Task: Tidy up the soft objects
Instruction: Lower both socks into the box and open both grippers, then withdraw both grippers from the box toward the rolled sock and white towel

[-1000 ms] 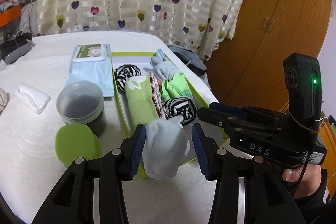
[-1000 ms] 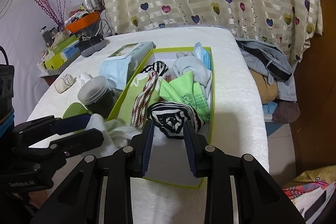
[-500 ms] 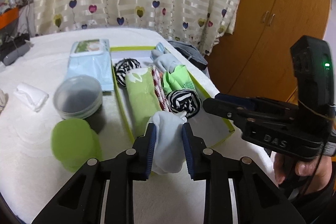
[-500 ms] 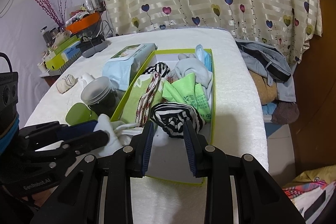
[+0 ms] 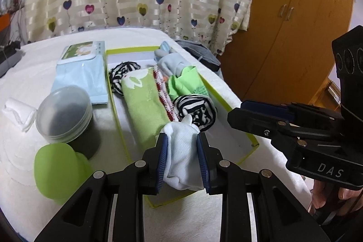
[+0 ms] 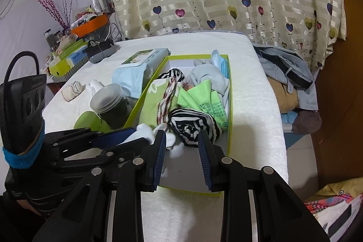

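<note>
The left jaws hide the white sock's (image 5: 182, 151) sides.

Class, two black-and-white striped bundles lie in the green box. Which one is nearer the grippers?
The striped roll at the box's near end, beside the white sock held by the left gripper; the other striped bundle lies farther back.

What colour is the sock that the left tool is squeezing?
The sock is very pale blue, almost white. It shows best in the left wrist view, pinched in the left tool.

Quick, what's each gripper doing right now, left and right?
Left gripper: shut on the white sock.
Right gripper: open, holding nothing, at the striped sock.
</note>
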The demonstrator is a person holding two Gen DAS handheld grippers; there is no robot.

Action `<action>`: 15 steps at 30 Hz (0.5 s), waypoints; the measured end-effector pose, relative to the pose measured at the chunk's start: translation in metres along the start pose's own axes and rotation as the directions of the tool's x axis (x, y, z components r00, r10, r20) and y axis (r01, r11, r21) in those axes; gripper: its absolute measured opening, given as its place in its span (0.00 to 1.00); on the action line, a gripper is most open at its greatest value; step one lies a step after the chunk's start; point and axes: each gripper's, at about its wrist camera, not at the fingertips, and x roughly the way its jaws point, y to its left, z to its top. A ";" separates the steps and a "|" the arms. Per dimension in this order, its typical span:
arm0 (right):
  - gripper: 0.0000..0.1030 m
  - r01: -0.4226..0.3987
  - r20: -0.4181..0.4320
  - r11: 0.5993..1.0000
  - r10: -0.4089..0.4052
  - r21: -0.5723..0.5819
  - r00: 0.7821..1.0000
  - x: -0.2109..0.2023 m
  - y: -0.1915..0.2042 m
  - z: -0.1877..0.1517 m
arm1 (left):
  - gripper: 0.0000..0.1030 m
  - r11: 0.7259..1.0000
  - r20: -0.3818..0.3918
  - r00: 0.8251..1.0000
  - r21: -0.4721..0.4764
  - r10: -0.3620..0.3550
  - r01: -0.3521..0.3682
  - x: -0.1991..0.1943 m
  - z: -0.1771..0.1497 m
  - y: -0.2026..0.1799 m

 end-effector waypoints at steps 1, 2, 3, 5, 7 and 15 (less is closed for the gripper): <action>0.30 0.002 0.002 1.000 -0.002 -0.002 1.000 -0.002 0.001 0.000 | 0.24 1.000 0.002 1.000 0.001 -0.002 0.002 -0.002 0.000 0.000; 0.30 0.004 0.004 1.000 -0.004 -0.002 1.000 -0.003 0.000 0.000 | 0.24 1.000 0.004 1.000 0.000 -0.002 0.002 -0.004 0.000 -0.001; 0.30 0.007 0.007 1.000 -0.007 -0.002 1.000 -0.005 0.000 0.000 | 0.24 1.000 0.009 1.000 -0.003 -0.001 0.001 -0.007 -0.001 0.000; 0.30 0.013 0.012 1.000 -0.013 -0.002 1.000 -0.008 0.001 0.001 | 0.24 1.000 0.018 1.000 -0.010 0.007 -0.007 -0.013 0.000 0.000; 0.30 0.015 0.017 1.000 -0.015 -0.003 1.000 -0.010 0.002 0.001 | 0.25 1.000 0.029 0.999 -0.014 0.020 -0.019 -0.019 0.000 0.001; 0.30 0.006 0.051 1.000 -0.004 -0.024 0.999 -0.021 0.014 0.003 | 0.29 0.999 0.084 0.996 -0.032 0.039 -0.036 -0.052 -0.002 -0.001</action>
